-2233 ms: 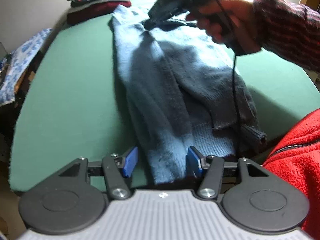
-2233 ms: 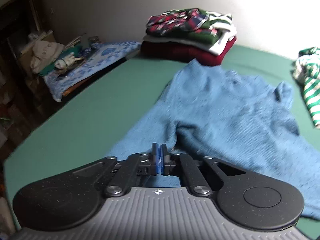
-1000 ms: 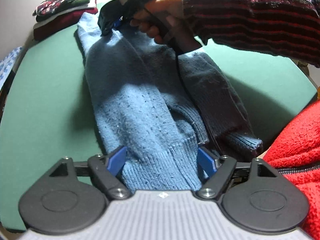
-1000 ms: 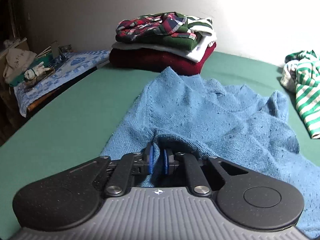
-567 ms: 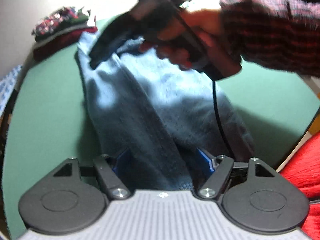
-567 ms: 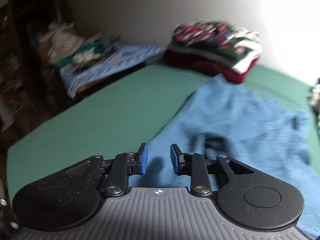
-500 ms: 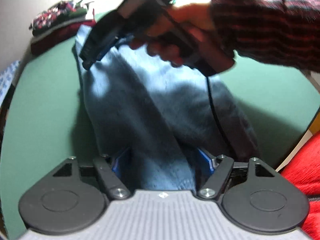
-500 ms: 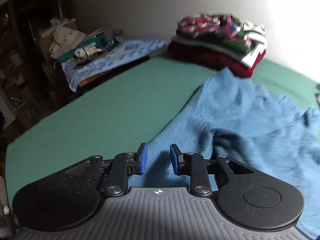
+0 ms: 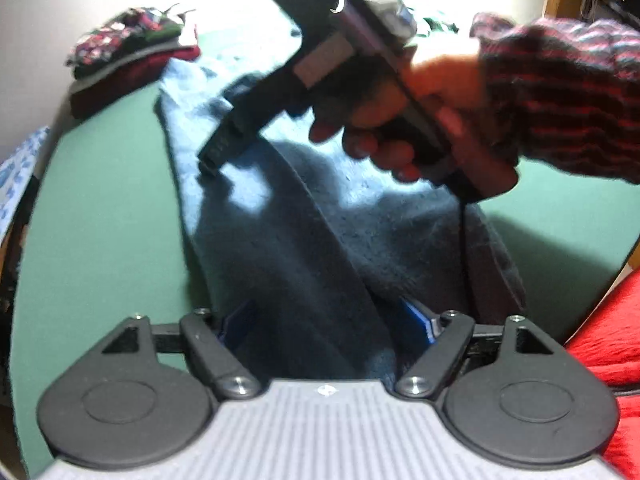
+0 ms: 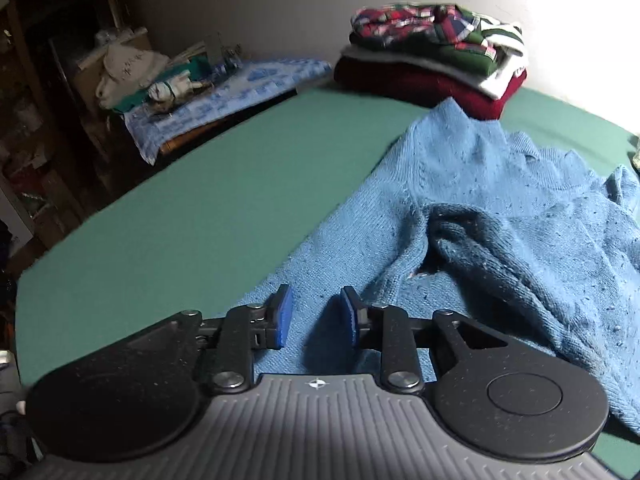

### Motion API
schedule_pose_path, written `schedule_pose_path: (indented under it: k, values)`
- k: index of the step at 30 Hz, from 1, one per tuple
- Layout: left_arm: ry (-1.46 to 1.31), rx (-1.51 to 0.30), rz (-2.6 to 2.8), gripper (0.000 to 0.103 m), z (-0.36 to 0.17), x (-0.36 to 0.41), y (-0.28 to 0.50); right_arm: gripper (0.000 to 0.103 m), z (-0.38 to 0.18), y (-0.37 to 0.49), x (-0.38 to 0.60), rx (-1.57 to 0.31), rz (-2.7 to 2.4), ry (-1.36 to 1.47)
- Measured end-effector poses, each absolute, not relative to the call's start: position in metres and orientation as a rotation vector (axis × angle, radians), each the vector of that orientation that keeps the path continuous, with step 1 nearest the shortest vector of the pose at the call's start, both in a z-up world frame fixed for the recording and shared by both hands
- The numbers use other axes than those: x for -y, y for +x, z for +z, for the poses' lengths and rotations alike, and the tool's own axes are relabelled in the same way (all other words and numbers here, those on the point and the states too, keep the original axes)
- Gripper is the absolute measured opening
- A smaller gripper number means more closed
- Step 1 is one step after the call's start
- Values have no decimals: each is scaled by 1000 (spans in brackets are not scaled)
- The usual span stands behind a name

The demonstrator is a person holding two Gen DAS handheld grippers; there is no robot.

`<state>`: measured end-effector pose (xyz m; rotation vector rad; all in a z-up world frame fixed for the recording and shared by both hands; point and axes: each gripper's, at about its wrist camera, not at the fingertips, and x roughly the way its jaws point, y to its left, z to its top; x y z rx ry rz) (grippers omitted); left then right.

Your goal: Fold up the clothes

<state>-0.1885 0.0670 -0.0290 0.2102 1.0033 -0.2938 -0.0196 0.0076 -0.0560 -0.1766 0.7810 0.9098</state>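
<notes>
Nearest the person, at the front edge of the green-covered table (image 10: 208, 208), the left claw (image 9: 326, 320) is standing spread wide, its blue pads straddling the hem end of the light blue speckled knit sweater (image 10: 500, 216) without pinching it. The sweater is lying lengthwise down the middle of the table, running away toward the far edge, with one sleeve folded back over its body and the cuff lying as a darker roll on top. Farther along, the right claw (image 10: 316, 322) is hovering over the sweater's left-hand side, its pads parted with bare knit showing between them, gripping nothing. At the far edge, just touching the sweater's shoulder, a stack of folded garments (image 10: 432, 48) with a dark red one at the bottom is sitting. Since neither claw is holding cloth, the folded sleeve may slide off if the body is lifted by one end only; a shallow bite on the loose knit could also slip or drag the sweater into the stack.
</notes>
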Motion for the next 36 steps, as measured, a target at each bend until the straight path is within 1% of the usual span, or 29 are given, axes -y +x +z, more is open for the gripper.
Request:
schedule_pose_path:
  k: [2,4,11,14,17,23,26,27,28,30,32,35,36]
  values:
    - [223,-1019,-304,79,-32,-66,-185,28,-52,-22,2,-784,904,-158]
    - [243,-1038,-318,79,-29,-66,-184,36,-51,-28,14,-780,902,-149]
    - [248,-1087,-371,79,-14,-55,-214,35,-46,-47,58,-767,894,-115]
    - [214,-1119,-346,77,-7,-61,-227,35,-44,-56,77,-761,891,-100]
    - [203,-1142,-308,77,1,-72,-234,35,-45,-75,74,-735,925,-155]
    - [323,-1110,-346,76,22,-81,-222,34,-47,-115,64,-678,996,-272]
    - [411,-1088,-429,71,26,-77,-213,34,-49,-134,59,-648,1031,-331]
    - [439,-1082,-453,67,25,-77,-208,34,-50,-136,57,-662,1025,-344]
    - [466,-1076,-476,54,23,-77,-203,34,-52,-137,54,-681,1016,-355]
    - [508,-1070,-519,42,18,-79,-191,32,-55,-139,49,-717,997,-378]
    - [532,-1070,-556,44,9,-81,-178,32,-59,-140,44,-754,978,-400]
    - [569,-1064,-595,44,-3,-87,-162,32,-56,-143,47,-777,936,-422]
    - [584,-1062,-604,47,-6,-88,-157,32,-54,-145,47,-781,922,-428]
